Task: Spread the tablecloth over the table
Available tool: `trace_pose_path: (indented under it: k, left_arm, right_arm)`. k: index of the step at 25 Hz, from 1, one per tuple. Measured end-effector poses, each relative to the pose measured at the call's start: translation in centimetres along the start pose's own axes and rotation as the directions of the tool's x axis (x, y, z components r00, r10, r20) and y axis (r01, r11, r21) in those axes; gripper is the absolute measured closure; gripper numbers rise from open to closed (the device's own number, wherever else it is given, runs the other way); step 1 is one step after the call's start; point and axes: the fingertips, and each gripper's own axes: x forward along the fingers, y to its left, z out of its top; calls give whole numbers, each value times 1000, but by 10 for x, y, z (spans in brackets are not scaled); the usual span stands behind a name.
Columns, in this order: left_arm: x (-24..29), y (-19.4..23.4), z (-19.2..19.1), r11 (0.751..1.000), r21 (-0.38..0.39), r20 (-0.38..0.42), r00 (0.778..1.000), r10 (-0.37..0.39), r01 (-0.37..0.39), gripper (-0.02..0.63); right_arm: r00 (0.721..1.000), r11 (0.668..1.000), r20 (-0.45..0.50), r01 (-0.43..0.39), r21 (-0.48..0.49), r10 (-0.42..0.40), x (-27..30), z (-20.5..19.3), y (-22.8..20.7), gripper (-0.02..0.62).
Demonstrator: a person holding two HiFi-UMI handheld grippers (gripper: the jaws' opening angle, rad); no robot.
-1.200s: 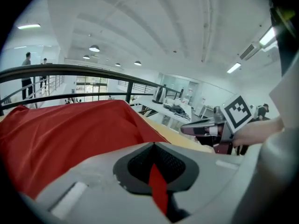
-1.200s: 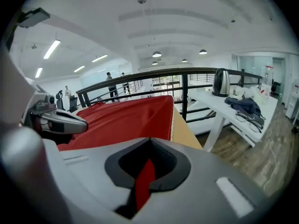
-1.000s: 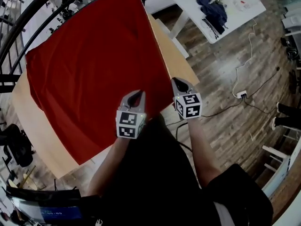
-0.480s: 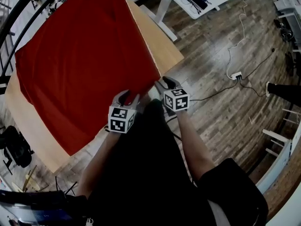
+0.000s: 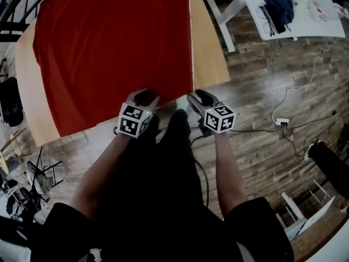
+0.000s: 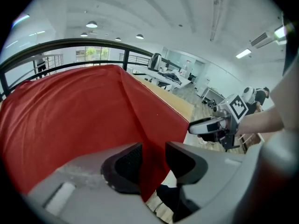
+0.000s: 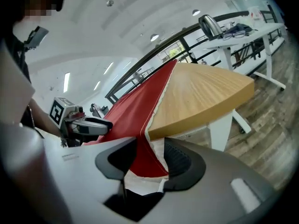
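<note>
The red tablecloth lies flat over most of the wooden table, leaving a bare strip on the right. Its near hem hangs over the table's near edge. My left gripper sits at that hem. In the left gripper view its jaws have just been opening, with the red cloth hanging loose between them. My right gripper is at the cloth's near right corner. Its jaws have also just been opening and stand wide, with the corner drooping between them, unpressed.
A white table with dark clothing stands at the upper right. A cable and power strip lie on the wooden floor to the right. A black railing runs behind the table, and a dark chair is at the left.
Both grippers came down to the table's near edge and went from shut on the cloth's edge to open. The cloth has settled onto the table.
</note>
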Motion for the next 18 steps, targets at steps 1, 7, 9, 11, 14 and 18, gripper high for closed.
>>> trace_pose_path:
  k: [1,7,9,11,14,18]
  left_arm:
    - [1,1,2,1000,-11,5,1000,24,-24,437]
    - [4,-6,7,993,-84,32,996,84,-81,448]
    - [7,-6,5,987,-127,33,995,99,-94,446]
    - [7,-2,4,980,-166,39,993,114,-106,454]
    - [3,5,3,973,-199,45,990,131,-119,462]
    - [3,6,3,967,-219,43,988,145,-132,474]
  right_arm:
    - [1000,1000,-25,-17,-25,16,1,1,-2,407]
    - [994,995,-54,-90,49,92,2,6,-2,516]
    - [996,993,-35,-75,94,79,2,9,-3,588]
    - [997,991,-18,-70,116,73,-2,12,-3,588]
    - [998,993,-3,-61,103,61,-16,17,0,588]
    - [996,998,-64,-65,-12,64,-21,5,0,586]
